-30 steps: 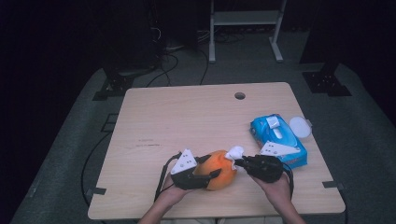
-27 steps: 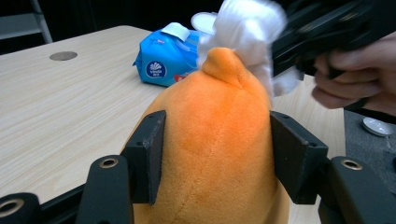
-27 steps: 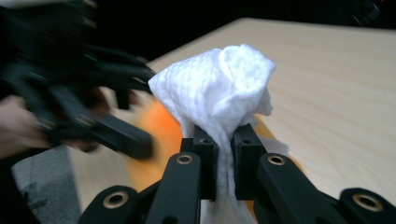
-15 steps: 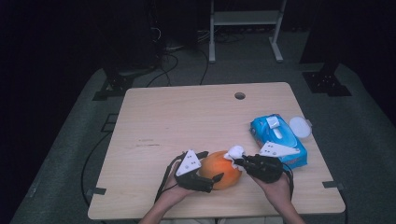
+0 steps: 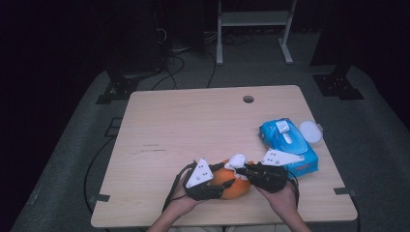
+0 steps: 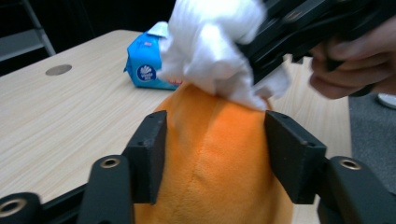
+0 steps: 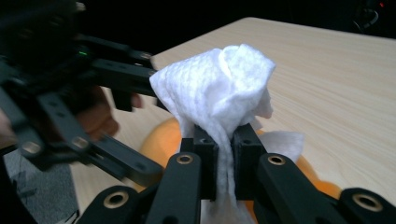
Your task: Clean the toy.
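Near the desk's front edge, a little right of its middle, the left hand-held gripper (image 5: 220, 186) has its jaws closed on an orange plush (image 5: 231, 182), one pad pressed against each flank; these jaws have just been closing, with the plush between them. In the left hand-held gripper view the plush (image 6: 219, 158) bulges up between the two black pads (image 6: 152, 158) and rises past them, so it lies right in that gripper's grip, resting on the desk (image 6: 56, 116). Just to the right, the right hand-held gripper (image 5: 244, 169) points left towards the other one, and its jaws are clamped tight on a white wipe (image 5: 238, 161). In the right hand-held gripper view the wipe (image 7: 219, 93) stands up in a crumpled bunch from between the pads (image 7: 205, 158), with the plush (image 7: 159, 140) showing below and behind it. The wipe (image 6: 215, 46) touches the top of the plush, so the right hand-held gripper sits just above and beside the plush on its right side. Farther back, near the desk's right edge, lies a blue pack (image 5: 287, 145) of wipes, its flap open, just behind the right hand (image 5: 283, 193). A white round lid (image 5: 310, 131) lies at the right edge just beyond the pack. A cable hole (image 5: 248, 99) sits near the far edge.
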`<action>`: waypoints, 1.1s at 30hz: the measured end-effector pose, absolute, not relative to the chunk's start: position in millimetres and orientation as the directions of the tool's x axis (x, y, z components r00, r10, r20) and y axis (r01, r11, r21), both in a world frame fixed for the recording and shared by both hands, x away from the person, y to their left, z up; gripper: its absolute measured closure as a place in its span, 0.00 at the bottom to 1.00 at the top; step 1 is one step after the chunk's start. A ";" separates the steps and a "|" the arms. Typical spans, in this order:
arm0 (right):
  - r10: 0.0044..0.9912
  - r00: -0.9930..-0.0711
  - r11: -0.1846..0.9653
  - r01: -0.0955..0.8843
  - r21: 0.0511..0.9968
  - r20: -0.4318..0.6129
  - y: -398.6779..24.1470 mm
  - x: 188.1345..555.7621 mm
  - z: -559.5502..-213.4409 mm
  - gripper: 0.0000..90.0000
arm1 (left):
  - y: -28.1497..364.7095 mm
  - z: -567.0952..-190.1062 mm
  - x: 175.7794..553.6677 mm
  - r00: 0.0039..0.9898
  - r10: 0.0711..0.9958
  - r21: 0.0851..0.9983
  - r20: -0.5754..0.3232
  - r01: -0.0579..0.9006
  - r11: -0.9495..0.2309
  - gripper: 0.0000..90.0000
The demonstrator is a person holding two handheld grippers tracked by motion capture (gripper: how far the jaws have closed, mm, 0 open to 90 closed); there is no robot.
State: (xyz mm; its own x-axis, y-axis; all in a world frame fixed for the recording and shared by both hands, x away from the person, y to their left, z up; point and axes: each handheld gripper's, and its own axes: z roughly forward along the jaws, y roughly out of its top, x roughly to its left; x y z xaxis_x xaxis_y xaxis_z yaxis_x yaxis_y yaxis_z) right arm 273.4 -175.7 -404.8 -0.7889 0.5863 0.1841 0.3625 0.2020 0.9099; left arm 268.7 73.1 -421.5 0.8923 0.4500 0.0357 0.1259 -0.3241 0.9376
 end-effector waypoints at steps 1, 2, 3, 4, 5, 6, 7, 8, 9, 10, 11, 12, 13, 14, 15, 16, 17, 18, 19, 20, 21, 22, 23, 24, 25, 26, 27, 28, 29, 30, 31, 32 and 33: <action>0.598 -0.780 0.201 0.370 0.907 0.186 -179.1 275.8 -407.4 0.92 | 74.9 -422.4 271.1 0.892 0.452 0.939 0.020 0.138 -0.314 0.47; 0.611 -0.769 0.200 0.380 0.903 0.188 -182.5 277.9 -410.1 0.92 | 75.7 -423.5 273.7 0.891 0.455 0.938 0.012 0.147 -0.314 0.42; 0.618 -0.762 0.194 0.386 0.902 0.193 -185.6 279.9 -411.9 0.92 | 76.0 -425.6 276.9 0.884 0.467 0.932 0.005 0.165 -0.322 0.33; 0.627 -0.750 0.178 0.399 0.900 0.209 -189.3 281.9 -413.3 0.92 | 76.2 -430.1 280.7 0.877 0.480 0.927 -0.005 0.184 -0.326 0.23; 0.634 -0.743 0.170 0.404 0.899 0.214 -192.8 283.8 -414.0 0.92 | 76.5 -434.3 283.5 0.877 0.480 0.923 -0.018 0.199 -0.329 0.18; 0.640 -0.740 0.173 0.402 0.899 0.208 -194.6 284.8 -414.0 0.92 | 76.0 -437.4 285.3 0.877 0.480 0.919 -0.028 0.211 -0.333 0.14; 0.642 -0.738 0.171 0.403 0.899 0.208 -195.2 285.3 -414.0 0.92 | 75.1 -441.2 286.8 0.879 0.475 0.917 -0.029 0.212 -0.337 0.12; 0.639 -0.740 0.172 0.404 0.898 0.210 -194.8 285.5 -414.4 0.92 | 74.0 -442.7 287.3 0.882 0.471 0.917 -0.030 0.211 -0.339 0.13; 0.640 -0.739 0.174 0.404 0.898 0.208 -193.0 284.5 -414.4 0.92 | 73.3 -443.0 287.4 0.884 0.466 0.916 -0.023 0.206 -0.345 0.15; 0.639 -0.741 0.175 0.403 0.899 0.207 -191.4 283.6 -414.1 0.92 | 72.5 -443.1 286.5 0.886 0.464 0.914 -0.012 0.197 -0.354 0.17; 0.635 -0.745 0.178 0.398 0.900 0.204 -188.8 281.6 -413.2 0.92 | 72.4 -442.9 284.0 0.887 0.462 0.914 0.003 0.185 -0.361 0.23; 0.630 -0.753 0.188 0.385 0.903 0.190 -185.1 278.5 -411.7 0.92 | 72.3 -442.5 281.9 0.886 0.463 0.913 0.017 0.175 -0.368 0.29; 0.616 -0.765 0.189 0.376 0.907 0.189 -182.4 276.4 -410.8 0.92 | 72.9 -441.4 280.3 0.887 0.461 0.909 0.037 0.162 -0.384 0.35; 0.605 -0.774 0.193 0.371 0.909 0.188 -180.2 274.8 -410.0 0.92 | 72.7 -440.8 279.3 0.884 0.465 0.909 0.043 0.158 -0.385 0.38; 0.607 -0.775 0.201 0.365 0.909 0.177 -179.3 274.3 -409.2 0.92 | 73.5 -439.6 278.9 0.883 0.467 0.909 0.041 0.161 -0.385 0.41; 0.609 -0.774 0.203 0.361 0.910 0.171 -180.1 275.1 -408.4 0.92 | 74.2 -439.0 279.3 0.883 0.469 0.910 0.037 0.164 -0.381 0.42; 0.615 -0.769 0.198 0.367 0.909 0.176 -182.9 276.8 -408.2 0.92 | 74.5 -438.9 279.4 0.881 0.472 0.912 0.028 0.172 -0.373 0.43; 0.625 -0.759 0.190 0.375 0.907 0.182 -186.6 279.0 -408.5 0.92 | 74.6 -438.9 279.7 0.880 0.475 0.914 0.024 0.173 -0.368 0.44; 0.636 -0.750 0.185 0.380 0.906 0.184 -189.9 280.7 -409.2 0.92 | 74.8 -439.0 279.9 0.879 0.476 0.915 0.019 0.177 -0.363 0.44; 0.653 -0.734 0.183 0.389 0.903 0.184 -194.7 283.0 -410.5 0.92 | 75.4 -438.6 280.4 0.878 0.478 0.917 0.012 0.181 -0.355 0.44; 0.680 -0.712 0.181 0.395 0.901 0.176 -201.6 285.8 -413.1 0.92 | 75.8 -437.9 280.6 0.878 0.479 0.918 0.005 0.186 -0.350 0.45; 0.693 -0.696 0.166 0.409 0.897 0.188 -207.4 287.9 -415.2 0.92 | 75.7 -436.9 280.2 0.878 0.480 0.919 0.001 0.189 -0.347 0.45; 0.702 -0.683 0.154 0.421 0.894 0.200 -212.0 289.3 -416.5 0.92 | 75.2 -435.5 279.3 0.878 0.479 0.920 0.000 0.188 -0.344 0.45; 0.705 -0.679 0.147 0.425 0.893 0.207 -214.5 290.0 -416.7 0.92 | 75.0 -433.6 278.4 0.878 0.478 0.921 0.004 0.183 -0.344 0.46; 0.701 -0.680 0.138 0.426 0.894 0.216 -214.8 289.6 -416.0 0.92 | 75.0 -431.3 277.3 0.878 0.478 0.922 0.008 0.178 -0.344 0.46; 0.694 -0.685 0.133 0.426 0.895 0.222 -212.5 288.2 -414.4 0.92 | 75.1 -429.4 276.0 0.877 0.481 0.923 0.010 0.177 -0.341 0.46; 0.685 -0.695 0.137 0.420 0.897 0.221 -209.7 286.9 -413.0 0.92 | 76.3 -426.2 274.4 0.874 0.485 0.927 0.016 0.169 -0.336 0.46; 0.661 -0.716 0.136 0.411 0.902 0.226 -204.3 283.8 -410.0 0.92 | 77.4 -423.9 273.4 0.872 0.489 0.930 0.016 0.167 -0.328 0.46; 0.635 -0.737 0.132 0.400 0.907 0.232 -199.5 281.1 -407.7 0.92 | 78.7 -422.3 273.0 0.872 0.490 0.930 0.017 0.167 -0.328 0.46; 0.622 -0.749 0.136 0.392 0.910 0.230 -195.7 278.9 -405.7 0.92 | 80.1 -420.9 272.9 0.868 0.496 0.932 0.018 0.166 -0.324 0.46; 0.615 -0.760 0.151 0.377 0.914 0.212 -191.1 276.7 -403.5 0.92 | 81.7 -420.3 273.3 0.865 0.502 0.933 0.016 0.168 -0.319 0.46; 0.611 -0.765 0.159 0.371 0.915 0.204 -188.3 275.7 -402.6 0.92 | 83.4 -420.3 273.9 0.863 0.506 0.932 0.014 0.172 -0.320 0.47; 0.612 -0.764 0.161 0.374 0.913 0.205 -187.7 276.0 -403.5 0.92 | 84.9 -420.8 274.6 0.861 0.509 0.931 0.010 0.177 -0.318 0.47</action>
